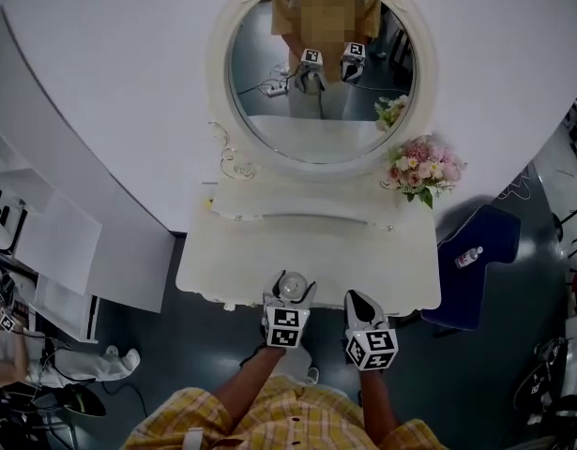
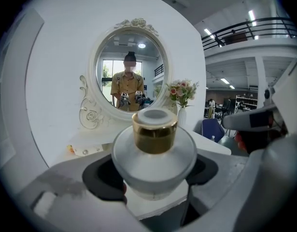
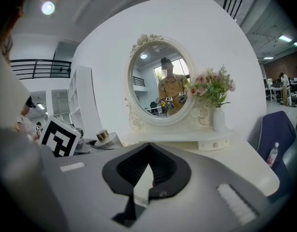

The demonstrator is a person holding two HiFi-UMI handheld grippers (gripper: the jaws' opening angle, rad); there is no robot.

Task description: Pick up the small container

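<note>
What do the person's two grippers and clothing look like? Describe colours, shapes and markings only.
The left gripper and right gripper are alike: pale grey bodies tapering forward, each carrying a white cube with black square markers. Their broad grey fingers have black ribbed pads inside. The person wears a yellow checked shirt.

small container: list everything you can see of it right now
The small container is a squat round jar, frosted white like glass, with a shiny gold collar and white top. It stands upright at the white dressing table's front edge, clamped between the left gripper's dark pads on both sides. Lifted or resting: cannot tell.
</note>
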